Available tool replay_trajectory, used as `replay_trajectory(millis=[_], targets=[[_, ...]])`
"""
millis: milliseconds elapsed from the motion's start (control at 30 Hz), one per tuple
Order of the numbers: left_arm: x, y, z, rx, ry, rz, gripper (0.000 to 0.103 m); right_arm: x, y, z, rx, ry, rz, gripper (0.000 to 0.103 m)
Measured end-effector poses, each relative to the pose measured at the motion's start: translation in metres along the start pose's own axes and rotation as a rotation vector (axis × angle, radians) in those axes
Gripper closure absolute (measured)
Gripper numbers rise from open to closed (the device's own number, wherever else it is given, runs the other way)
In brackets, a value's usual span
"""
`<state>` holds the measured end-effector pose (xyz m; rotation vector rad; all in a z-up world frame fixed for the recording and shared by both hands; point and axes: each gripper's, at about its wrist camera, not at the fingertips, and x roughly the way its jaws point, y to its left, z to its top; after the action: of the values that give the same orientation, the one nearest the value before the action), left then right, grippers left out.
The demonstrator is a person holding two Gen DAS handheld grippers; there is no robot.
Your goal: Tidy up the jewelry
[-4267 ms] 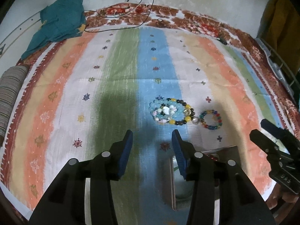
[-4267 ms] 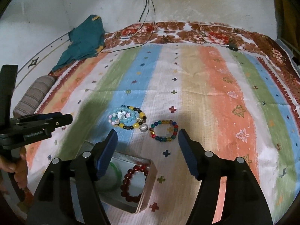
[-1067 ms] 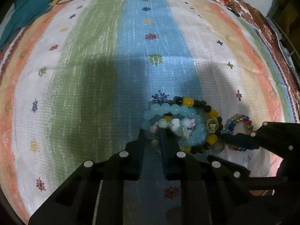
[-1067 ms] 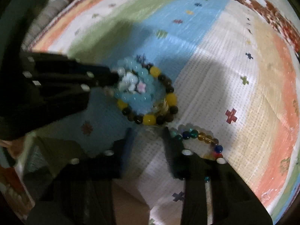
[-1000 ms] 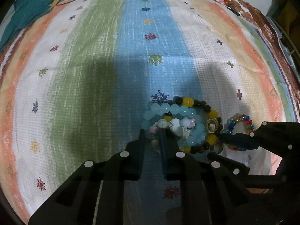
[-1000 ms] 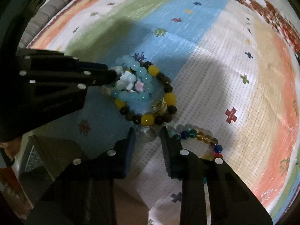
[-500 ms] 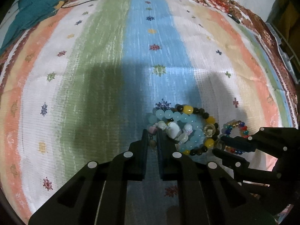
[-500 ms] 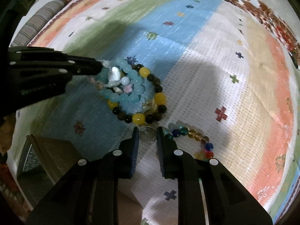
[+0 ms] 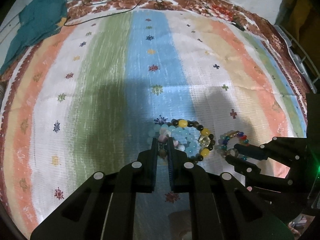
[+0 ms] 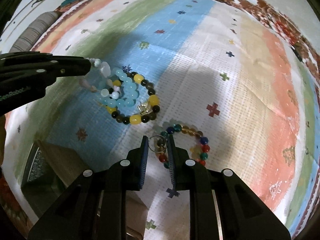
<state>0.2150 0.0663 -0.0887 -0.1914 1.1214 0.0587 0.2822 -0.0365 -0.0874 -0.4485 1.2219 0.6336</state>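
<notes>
Since a second ago: both grippers have risen from the pile, each carrying a catch with it, and we now see more of the bedspread.
Left gripper [image 9: 162,146]: jaws clenched on the pink-and-white charm bracelet [image 10: 104,80], which hangs lifted off the cloth at its gripped end.
Right gripper [image 10: 158,146]: jaws closed around a thin metal ring [image 10: 158,143] with a dark bead dangling in it; we judge it held, though contact is hard to confirm.
Where the jewelry lies: on the striped bedspread [image 9: 112,80], the pale blue bead bracelet [image 10: 128,94] sits inside the black-and-yellow bead bracelet [image 10: 140,104]; the multicolour bead bracelet [image 10: 192,140] lies just beside it, under the right jaws.
Handling: we expect light, limp strands on elastic cord, with smooth round beads that could roll or slip; gripping across the cord between beads, or over a single bead, should hold best.
Risk: strands look tangled, so lifting one may drag its neighbour.
Materials: glossy glass or stone-like beads, one gold-toned charm, woven cotton-like cloth.
Further out: a tray corner [image 10: 38,160] at lower left, teal cloth [image 9: 38,22] by the bed's far edge.
</notes>
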Motion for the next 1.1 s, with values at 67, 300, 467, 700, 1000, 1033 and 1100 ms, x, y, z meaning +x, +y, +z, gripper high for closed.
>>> replay_trajectory(millis=[67,300,467,700,1000,1033,1100], targets=[[-0.002,-0.002,-0.001,0.006,-0.006,0.005,0.094,-0.003,-0.001,-0.002,0.009,-0.008,-0.007,0.083],[-0.012,-0.008,-0.003,0.021,-0.027,0.011,0.094,-0.014,-0.004,-0.005,0.044,-0.041,-0.031,0.083],[-0.020,-0.010,-0.005,0.022,-0.040,0.001,0.094,-0.023,-0.006,-0.009,0.075,-0.070,-0.055,0.083],[-0.036,-0.017,-0.011,0.050,-0.058,-0.003,0.094,-0.038,-0.011,-0.017,0.149,-0.132,-0.095,0.083],[-0.063,-0.028,-0.019,0.076,-0.111,-0.019,0.094,-0.064,-0.016,-0.033,0.222,-0.226,-0.094,0.083],[-0.066,-0.029,-0.019,0.077,-0.116,-0.021,0.094,-0.067,-0.017,-0.034,0.230,-0.237,-0.095,0.083],[-0.071,-0.032,-0.021,0.082,-0.128,-0.027,0.094,-0.073,-0.018,-0.037,0.244,-0.263,-0.101,0.083]])
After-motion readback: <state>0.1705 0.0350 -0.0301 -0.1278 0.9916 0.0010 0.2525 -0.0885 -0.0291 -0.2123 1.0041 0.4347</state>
